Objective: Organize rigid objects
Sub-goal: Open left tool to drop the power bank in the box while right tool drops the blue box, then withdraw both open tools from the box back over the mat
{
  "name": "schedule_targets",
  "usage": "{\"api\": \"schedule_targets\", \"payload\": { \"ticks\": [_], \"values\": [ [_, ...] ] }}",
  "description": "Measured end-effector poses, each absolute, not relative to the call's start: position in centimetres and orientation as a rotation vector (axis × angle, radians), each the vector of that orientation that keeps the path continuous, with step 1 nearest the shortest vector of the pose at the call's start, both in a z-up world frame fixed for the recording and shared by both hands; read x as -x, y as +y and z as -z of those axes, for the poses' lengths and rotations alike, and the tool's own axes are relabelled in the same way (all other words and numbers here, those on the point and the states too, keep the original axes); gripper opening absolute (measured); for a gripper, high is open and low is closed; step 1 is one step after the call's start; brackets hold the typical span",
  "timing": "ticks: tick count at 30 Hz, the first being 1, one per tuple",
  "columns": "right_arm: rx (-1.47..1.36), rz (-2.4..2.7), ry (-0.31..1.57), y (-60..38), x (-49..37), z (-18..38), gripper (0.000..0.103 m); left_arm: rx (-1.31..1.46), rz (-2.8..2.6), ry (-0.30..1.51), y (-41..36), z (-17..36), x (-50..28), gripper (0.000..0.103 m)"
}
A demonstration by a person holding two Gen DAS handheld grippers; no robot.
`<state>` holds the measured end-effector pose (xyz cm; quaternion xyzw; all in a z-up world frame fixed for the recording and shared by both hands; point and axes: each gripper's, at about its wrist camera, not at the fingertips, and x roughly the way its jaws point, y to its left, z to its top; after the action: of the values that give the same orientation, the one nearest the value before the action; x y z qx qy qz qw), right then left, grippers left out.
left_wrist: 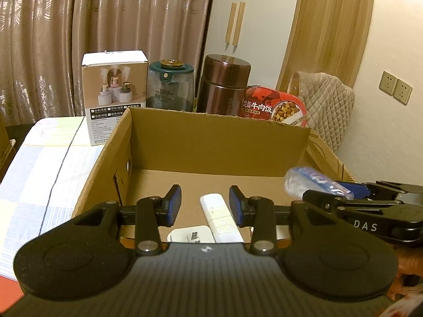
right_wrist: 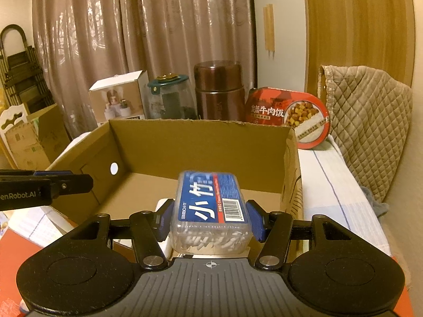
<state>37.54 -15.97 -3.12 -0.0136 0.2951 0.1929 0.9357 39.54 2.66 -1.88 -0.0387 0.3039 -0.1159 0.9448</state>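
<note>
Right gripper (right_wrist: pixel 208 218): clamping the clear plastic box (right_wrist: pixel 210 212), frame centre, above the cardboard box (right_wrist: pixel 201 134).
Left gripper (left_wrist: pixel 205 204): hanging wide, holding nothing.
Surface: checked cloth (left_wrist: pixel 50 163) lying at left.
Room: curtain (left_wrist: pixel 92 26) hanging upper left.

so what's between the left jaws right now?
Nothing gripped. The left gripper is open; in the left wrist view a white stick-shaped item lies on the box floor below the gap, a white plug beside it.

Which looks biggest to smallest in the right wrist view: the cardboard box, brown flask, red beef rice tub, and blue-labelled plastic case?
1. cardboard box
2. blue-labelled plastic case, though nearness to the camera inflates it
3. brown flask and red beef rice tub, too alike to rank
</note>
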Motion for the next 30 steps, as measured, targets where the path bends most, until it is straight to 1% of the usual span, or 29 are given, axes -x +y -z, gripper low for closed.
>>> {"api": "schedule_targets", "payload": {
  "ticks": [16,19,21,22,24,28,30],
  "values": [
    [-0.018,-0.342,0.546,-17.4,-37.6,2.4,0.055,0.085,0.236,0.612,2.6,1.5,-39.5,0.034],
    [-0.020,-0.346,0.533,-17.4,-37.4,2.3,0.055,0.089,0.234,0.604,2.6,1.2,-39.4,0.036],
    [-0.025,-0.346,0.518,-17.5,-37.2,2.0,0.055,0.094,0.230,0.592,2.8,0.9,-39.2,0.044],
    [-0.027,-0.346,0.510,-17.5,-37.1,1.9,0.055,0.097,0.225,0.584,2.9,0.7,-39.1,0.047],
    [-0.032,-0.348,0.489,-17.6,-36.8,1.6,0.055,0.101,0.219,0.567,3.1,0.3,-38.8,0.056],
    [-0.045,-0.357,0.445,-18.0,-35.9,0.6,0.055,0.104,0.203,0.535,3.5,-0.7,-37.8,0.066],
    [-0.053,-0.362,0.422,-18.2,-35.3,0.1,0.055,0.111,0.189,0.513,3.8,-1.2,-37.1,0.074]
  ]
}}
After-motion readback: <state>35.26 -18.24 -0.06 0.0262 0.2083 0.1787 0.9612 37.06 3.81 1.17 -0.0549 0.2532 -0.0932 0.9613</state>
